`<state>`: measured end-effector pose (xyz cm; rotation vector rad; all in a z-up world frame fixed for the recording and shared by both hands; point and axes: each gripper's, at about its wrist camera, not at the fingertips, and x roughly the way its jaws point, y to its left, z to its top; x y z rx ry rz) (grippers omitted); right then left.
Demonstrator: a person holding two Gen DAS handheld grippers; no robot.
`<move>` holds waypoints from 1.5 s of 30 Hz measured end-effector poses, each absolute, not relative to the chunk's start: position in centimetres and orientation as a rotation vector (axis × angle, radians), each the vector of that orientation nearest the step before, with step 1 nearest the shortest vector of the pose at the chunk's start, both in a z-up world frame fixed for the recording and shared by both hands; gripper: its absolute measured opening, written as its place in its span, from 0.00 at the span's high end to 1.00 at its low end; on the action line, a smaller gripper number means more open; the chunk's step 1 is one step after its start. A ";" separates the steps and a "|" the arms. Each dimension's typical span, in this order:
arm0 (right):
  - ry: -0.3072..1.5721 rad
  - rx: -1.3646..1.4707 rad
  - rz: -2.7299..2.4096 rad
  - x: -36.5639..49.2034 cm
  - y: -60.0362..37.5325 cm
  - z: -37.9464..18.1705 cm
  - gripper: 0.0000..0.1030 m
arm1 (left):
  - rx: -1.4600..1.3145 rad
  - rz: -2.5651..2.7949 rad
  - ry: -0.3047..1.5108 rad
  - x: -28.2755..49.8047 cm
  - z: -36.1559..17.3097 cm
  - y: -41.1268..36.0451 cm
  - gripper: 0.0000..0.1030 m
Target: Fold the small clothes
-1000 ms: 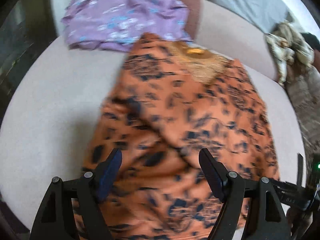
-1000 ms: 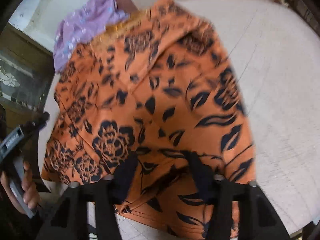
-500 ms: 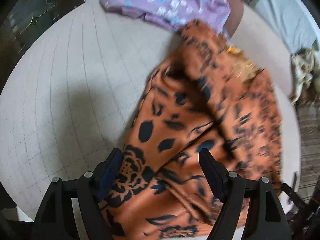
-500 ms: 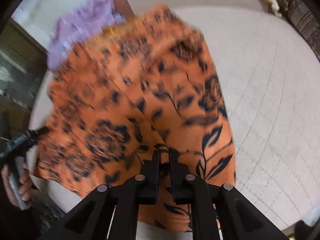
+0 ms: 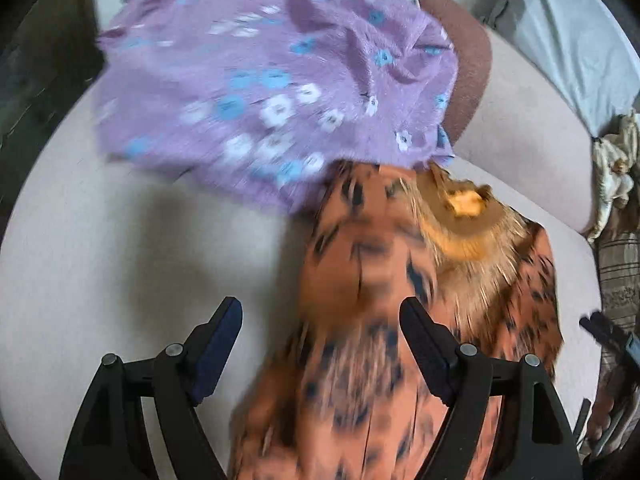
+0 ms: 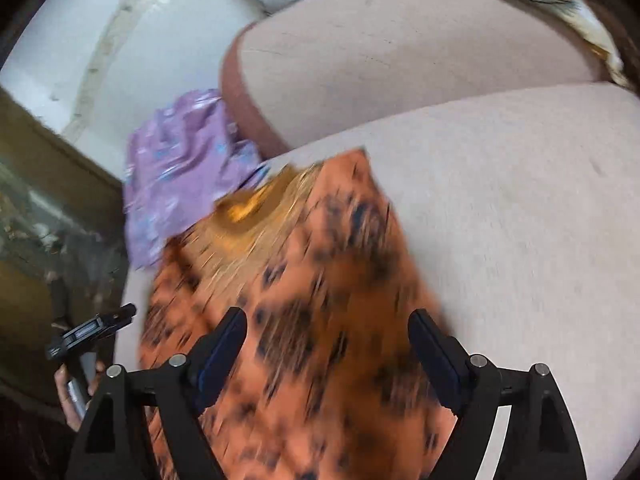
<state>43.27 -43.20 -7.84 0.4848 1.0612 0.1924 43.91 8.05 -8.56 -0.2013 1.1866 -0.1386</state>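
Observation:
An orange garment with a black flower print lies folded on the pale sofa seat, its golden embroidered neckline at the far end. It also shows in the right wrist view. My left gripper is open and empty above the garment's left edge. My right gripper is open and empty above the garment's near part. The left gripper's body shows at the lower left of the right wrist view. Both views are blurred.
A purple garment with blue and white flowers lies at the far left, touching the orange one; it also shows in the right wrist view. The sofa backrest rises behind. A crumpled cream cloth lies at the far right.
My right gripper has opened and let go of the orange garment. The garment now lies folded narrower. Both grippers have moved toward its neckline end.

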 end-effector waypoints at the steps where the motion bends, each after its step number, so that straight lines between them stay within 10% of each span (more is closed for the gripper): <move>1: 1.072 0.476 0.183 44.8 -43.3 -8.2 0.17 | -0.197 -0.152 1.204 45.5 -9.2 7.6 0.21; 7: 1.150 0.547 0.153 55.6 -43.8 -13.1 0.19 | -0.132 -0.124 1.224 52.5 -11.5 6.0 0.23; 9: 1.182 0.519 0.113 57.4 -43.3 -14.5 0.22 | -0.099 -0.103 1.272 53.3 -12.7 5.8 0.62; 12: 1.200 0.443 0.070 58.1 -42.9 -14.9 0.56 | -0.150 -0.137 1.289 53.6 -13.0 6.6 0.88; 13: 1.198 0.440 0.079 58.2 -43.0 -15.0 0.80 | -0.175 -0.145 1.284 53.8 -12.6 7.1 0.88; 15: 1.177 0.514 0.099 57.5 -43.8 -13.8 0.88 | -0.256 -0.206 1.197 53.0 -9.4 8.3 0.89; 29: 1.155 0.472 0.074 57.9 -43.5 -15.6 0.84 | -0.013 -0.087 1.174 53.6 -13.0 6.9 0.89; 45: 0.859 0.485 0.196 35.3 -42.7 0.4 0.90 | -0.273 -0.257 0.896 30.4 2.6 13.2 0.90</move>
